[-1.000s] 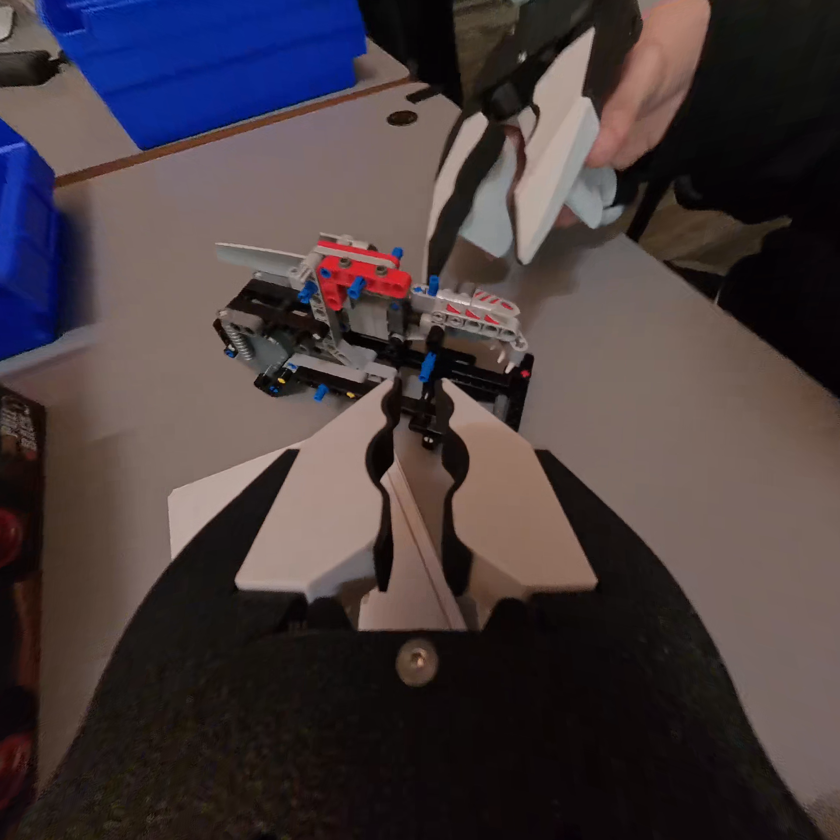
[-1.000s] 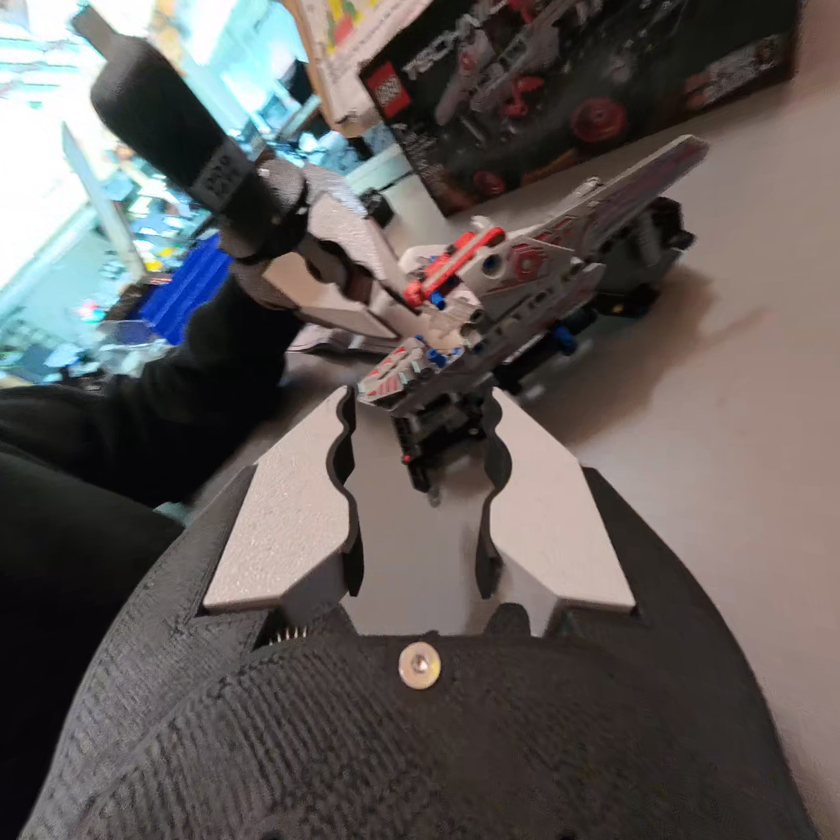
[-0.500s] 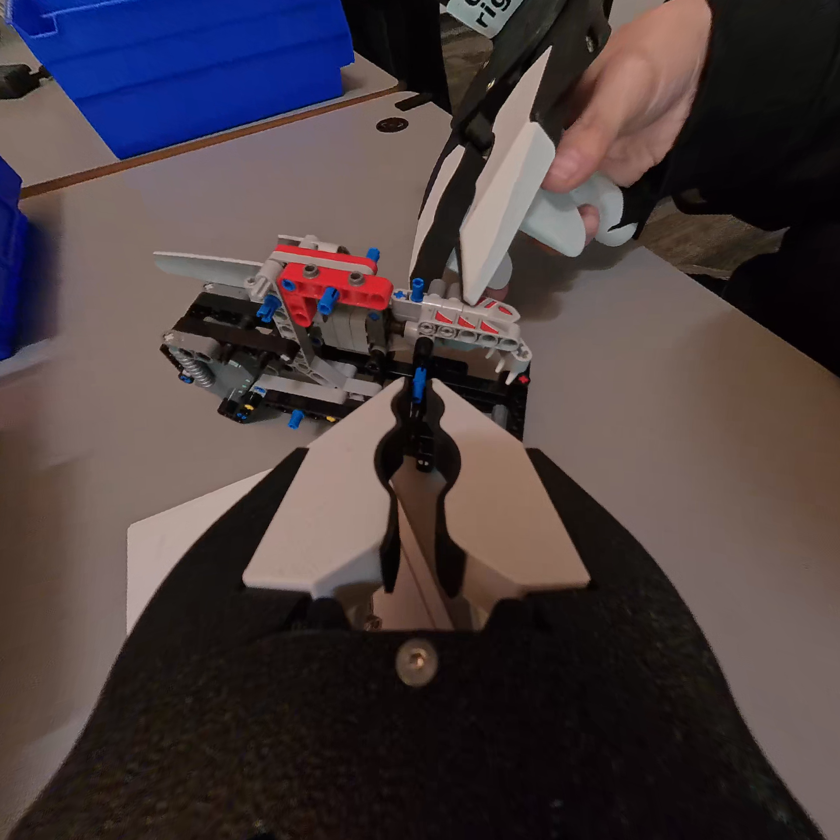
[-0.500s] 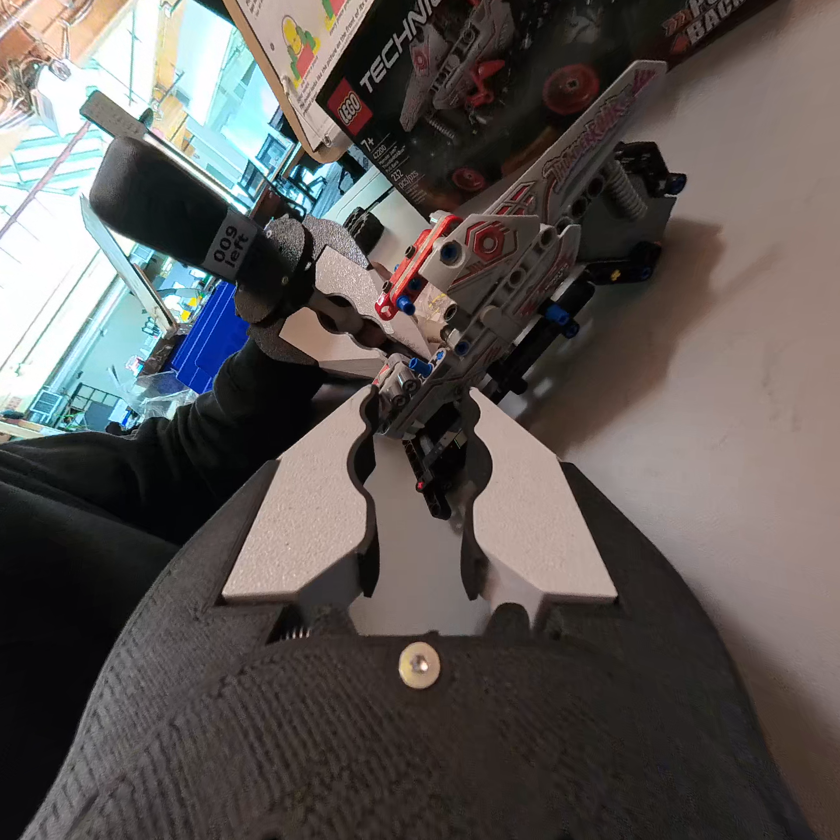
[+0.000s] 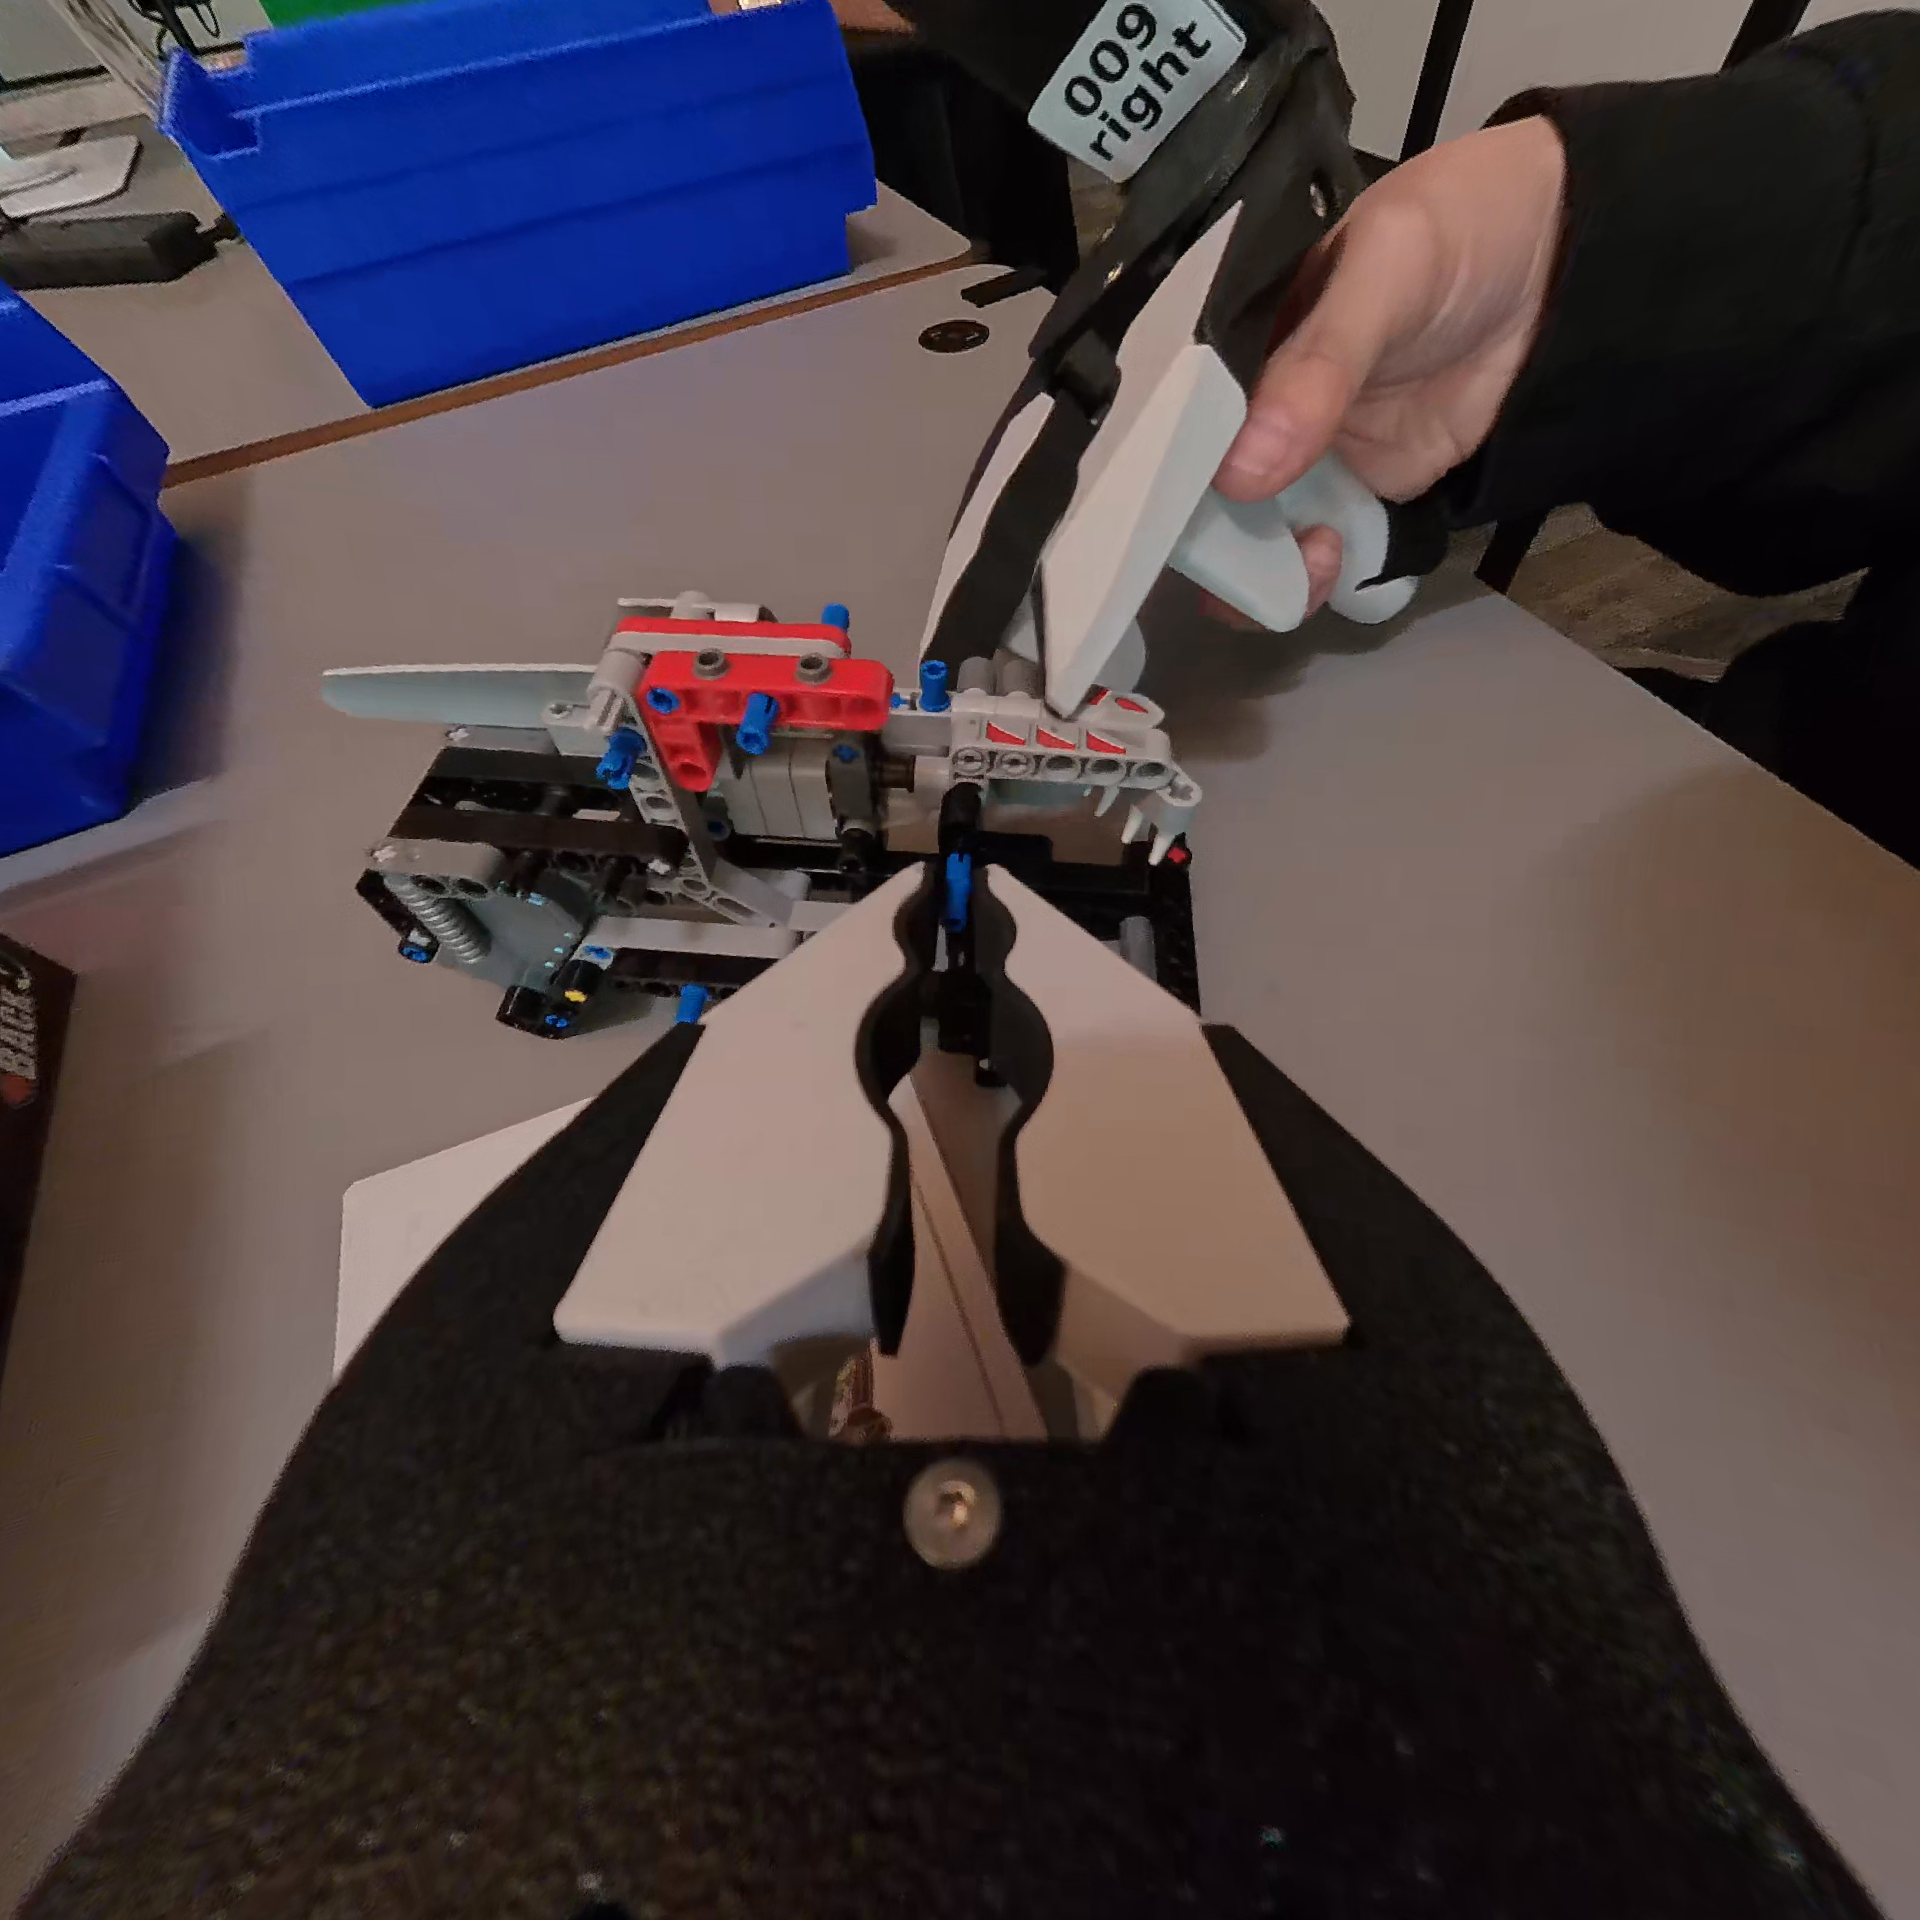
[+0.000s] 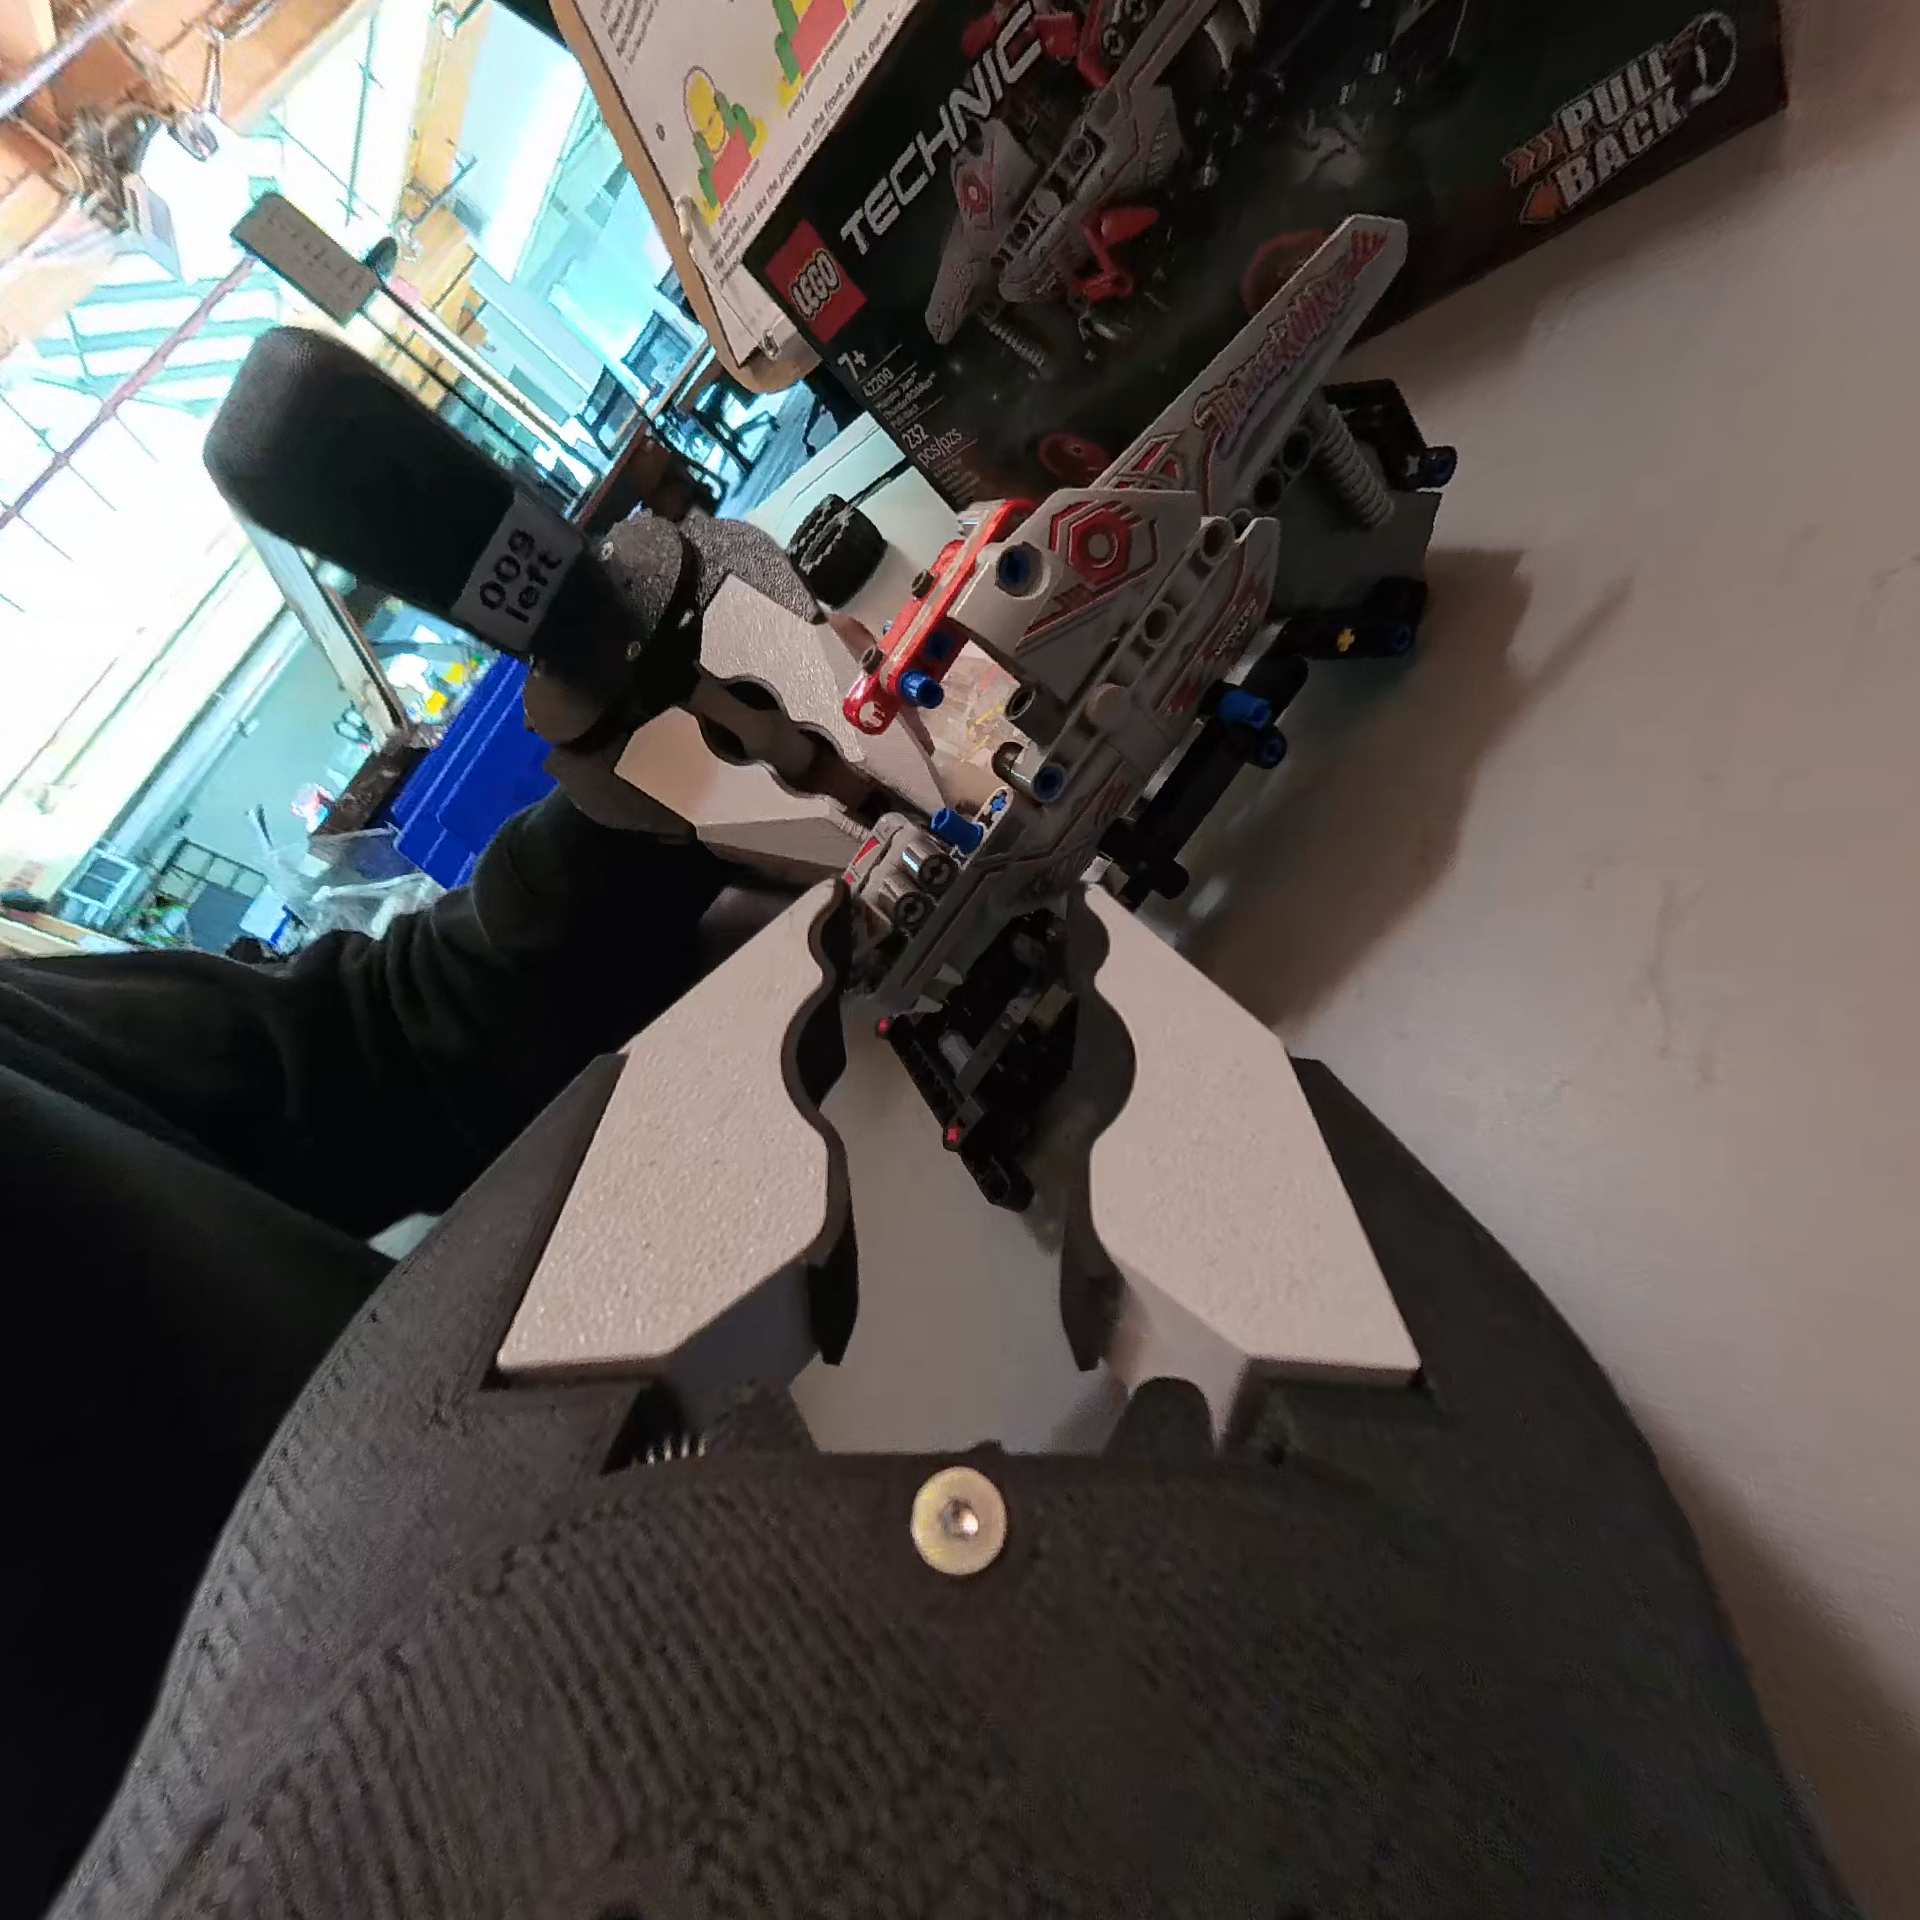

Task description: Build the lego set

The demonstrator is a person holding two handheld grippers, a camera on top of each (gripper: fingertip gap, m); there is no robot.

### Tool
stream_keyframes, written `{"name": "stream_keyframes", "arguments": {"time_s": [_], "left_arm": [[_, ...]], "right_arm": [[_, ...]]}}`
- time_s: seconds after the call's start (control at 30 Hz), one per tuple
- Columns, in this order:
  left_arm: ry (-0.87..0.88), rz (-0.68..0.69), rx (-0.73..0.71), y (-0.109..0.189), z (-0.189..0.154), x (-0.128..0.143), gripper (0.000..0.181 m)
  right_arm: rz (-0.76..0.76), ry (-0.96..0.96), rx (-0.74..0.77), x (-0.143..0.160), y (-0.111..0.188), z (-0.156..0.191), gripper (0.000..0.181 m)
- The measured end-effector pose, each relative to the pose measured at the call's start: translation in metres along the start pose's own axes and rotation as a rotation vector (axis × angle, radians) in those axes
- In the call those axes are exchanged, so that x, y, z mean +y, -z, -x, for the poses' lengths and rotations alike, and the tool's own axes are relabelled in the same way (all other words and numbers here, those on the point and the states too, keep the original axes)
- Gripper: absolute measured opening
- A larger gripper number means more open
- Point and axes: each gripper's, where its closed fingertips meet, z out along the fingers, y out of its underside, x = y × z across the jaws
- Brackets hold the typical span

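The half-built lego model (image 5: 769,790), with a black chassis, grey panels and a red beam, lies on the grey table (image 5: 1455,1039). My left gripper (image 5: 951,896) is at its near side, shut on a thin black piece with a blue pin (image 5: 954,883) that stands at the model's edge. My right gripper (image 6: 956,925) grips the model's front end (image 6: 935,914), fingers on either side of the grey stickered nose. It also shows in the left wrist view (image 5: 1049,665), coming down from the upper right, held by a hand. The model (image 6: 1143,644) runs away from it.
Blue bins stand at the back (image 5: 520,187) and left (image 5: 62,582). The dark lego box (image 6: 1247,156) lies beyond the model. A white sheet (image 5: 416,1226) lies under my left gripper. A black tyre (image 6: 831,540) sits further off. The table edge (image 5: 1714,707) is at the right. Only a small space, under 4 cm, lies between the two pairs of fingers.
My left gripper moved forward and closed on the black piece with the blue pin. My right gripper came down and narrowed onto the model's front end.
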Motion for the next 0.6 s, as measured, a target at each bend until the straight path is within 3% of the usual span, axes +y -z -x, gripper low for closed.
{"name": "stream_keyframes", "arguments": {"time_s": [0.17, 0.33, 0.6], "left_arm": [[-0.003, -0.001, 0.017, 0.001, -0.002, 0.000, 0.003], [0.003, 0.004, 0.022, 0.004, -0.001, 0.002, 0.004], [-0.004, 0.008, 0.012, 0.005, 0.000, 0.003, 0.002]], "right_arm": [[0.054, 0.201, -0.017, 0.003, 0.013, 0.005, 0.040], [0.047, 0.701, 0.133, -0.009, 0.026, -0.009, 0.028], [0.053, 0.890, -0.028, -0.001, 0.010, 0.008, 0.011]]}}
